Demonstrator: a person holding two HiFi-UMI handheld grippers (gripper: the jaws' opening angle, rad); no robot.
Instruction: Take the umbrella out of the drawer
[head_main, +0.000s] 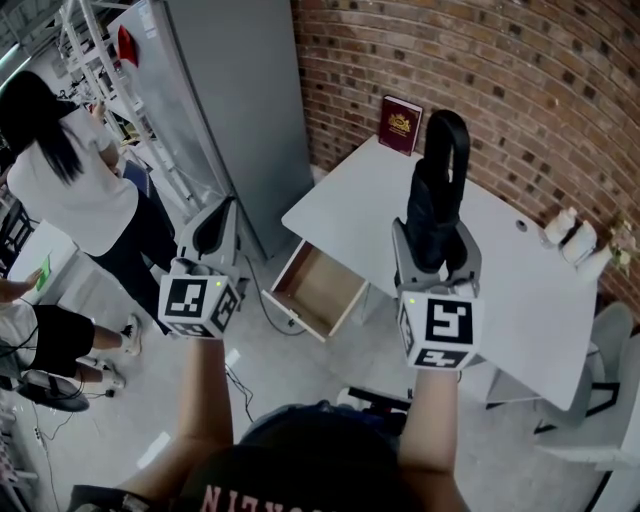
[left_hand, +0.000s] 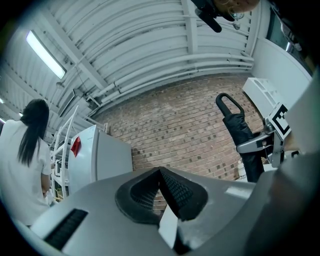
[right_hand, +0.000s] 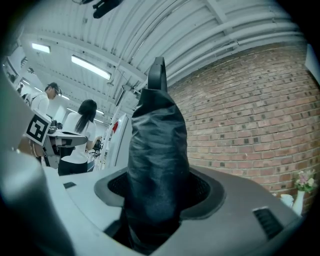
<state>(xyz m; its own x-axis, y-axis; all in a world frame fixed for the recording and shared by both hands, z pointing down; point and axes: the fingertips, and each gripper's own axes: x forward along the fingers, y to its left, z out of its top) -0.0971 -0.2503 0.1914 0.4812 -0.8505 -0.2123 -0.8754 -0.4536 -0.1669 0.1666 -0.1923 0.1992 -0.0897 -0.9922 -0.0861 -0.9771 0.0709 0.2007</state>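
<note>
Closest to the lens, low in the head view: right claw (head_main: 437, 250), clamped round a black folded umbrella (head_main: 436, 200) and holding it upright. Same grip seen in the right gripper view, both jaws pressed into the dark cloth bundle (right_hand: 157, 145), claw (right_hand: 157, 192) filled from side to side.

Largest next: white rectangular bench (head_main: 520, 300) against the brick wall. Hanging open under the bench's near-left corner, a shallow wooden drawer (head_main: 318, 285) with a white front, showing only a bare floor inside. Umbrella clear of that drawer, raised above the bench's front edge, looped black handle uppermost. Left claw (head_main: 215, 228) well to the left of the bench, jaws drawn together on nothing; pads meeting in the left gripper view (left_hand: 161, 172), umbrella (left_hand: 240, 130) off to its right. At the bench's far edge by the wall, a small red book (head_main: 400, 124) standing upright.

Handling, as a judgement: probably light, with a stiff shaft and ribs under soft, slick fabric. Cloth likely to slide or bunch under the pads, so best taken where the folds pack tight against the shaft, as now. Hard handle a surer second hold. Not fragile, though top-heavy if tilted.
</note>
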